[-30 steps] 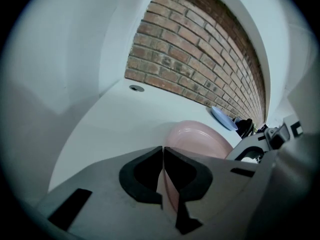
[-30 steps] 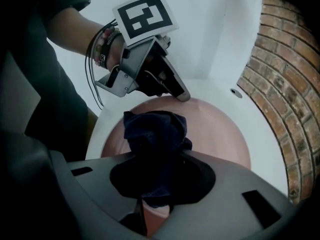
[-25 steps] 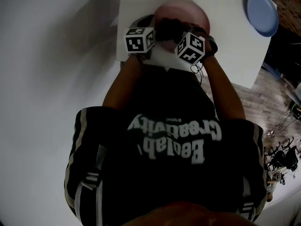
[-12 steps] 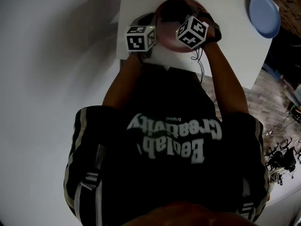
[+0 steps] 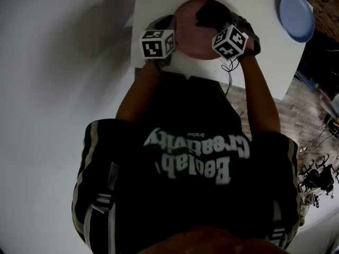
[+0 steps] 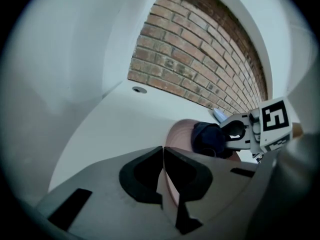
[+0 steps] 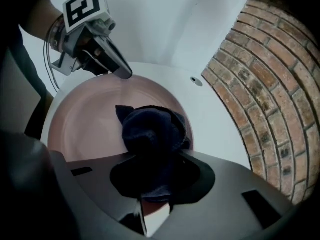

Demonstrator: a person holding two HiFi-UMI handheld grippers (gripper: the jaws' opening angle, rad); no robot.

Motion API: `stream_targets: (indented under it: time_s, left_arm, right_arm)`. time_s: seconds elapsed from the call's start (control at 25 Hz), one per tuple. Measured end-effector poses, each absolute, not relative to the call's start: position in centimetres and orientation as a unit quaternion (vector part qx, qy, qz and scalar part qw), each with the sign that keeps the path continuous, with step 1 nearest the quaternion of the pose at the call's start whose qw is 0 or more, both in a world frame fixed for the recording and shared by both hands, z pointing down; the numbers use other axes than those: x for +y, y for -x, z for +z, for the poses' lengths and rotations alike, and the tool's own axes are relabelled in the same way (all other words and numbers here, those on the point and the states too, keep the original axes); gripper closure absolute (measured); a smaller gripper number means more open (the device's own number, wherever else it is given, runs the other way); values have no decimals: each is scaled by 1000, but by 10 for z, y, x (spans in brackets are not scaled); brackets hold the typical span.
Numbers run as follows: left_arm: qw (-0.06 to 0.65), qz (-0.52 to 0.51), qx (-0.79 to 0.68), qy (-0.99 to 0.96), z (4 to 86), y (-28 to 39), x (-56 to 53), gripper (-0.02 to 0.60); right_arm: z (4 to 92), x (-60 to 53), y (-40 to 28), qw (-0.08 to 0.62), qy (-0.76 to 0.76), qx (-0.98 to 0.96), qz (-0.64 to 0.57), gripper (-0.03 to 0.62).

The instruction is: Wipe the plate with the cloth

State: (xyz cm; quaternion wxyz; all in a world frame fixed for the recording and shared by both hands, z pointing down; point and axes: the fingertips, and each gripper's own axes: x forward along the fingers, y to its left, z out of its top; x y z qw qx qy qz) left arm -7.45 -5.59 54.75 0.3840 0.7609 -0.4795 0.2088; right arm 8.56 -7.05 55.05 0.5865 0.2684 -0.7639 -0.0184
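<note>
1. The right gripper (image 7: 152, 176) is clamped on a bunched dark cloth (image 7: 152, 131) and points steeply down at the plate.
2. The cloth lies on the inner face of the pink plate (image 7: 85, 129), on the side away from the other tool.
3. The left gripper (image 6: 162, 166) has its jaws pinched together on the plate's rim, steadying it on the white table (image 5: 254, 62).
4. Wiping looks to be under way. No dirt shows, so I cannot tell how much is done. The bare stretch toward the left gripper likely remains.
</note>
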Motion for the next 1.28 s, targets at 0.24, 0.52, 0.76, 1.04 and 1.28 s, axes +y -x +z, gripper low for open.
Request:
stream_targets:
  time_s: [0.24,0.52,0.76,1.04,1.28]
  left_arm:
    - [379,213,-478,-763,548,74,-57,572]
    - [378,214,-479,-763,548,74,-58,572]
    - [378,215,-479,-763,547,72,-61,572]
    - [384,207,-479,-762,546,72,-60,571]
    - [384,201,-480,-763,546,73,-60,571]
  right_arm:
    - [550,-36,-98,587,-283,-759,-13,514]
    - [551,4,-94,578,-280,-766,15,514]
    - [552,39,-63,566,-235,-790,1,514]
    - [553,49,-36,562,-199,-803,-13,514]
    - [552,48,-17,559,-177,-809,-30,514]
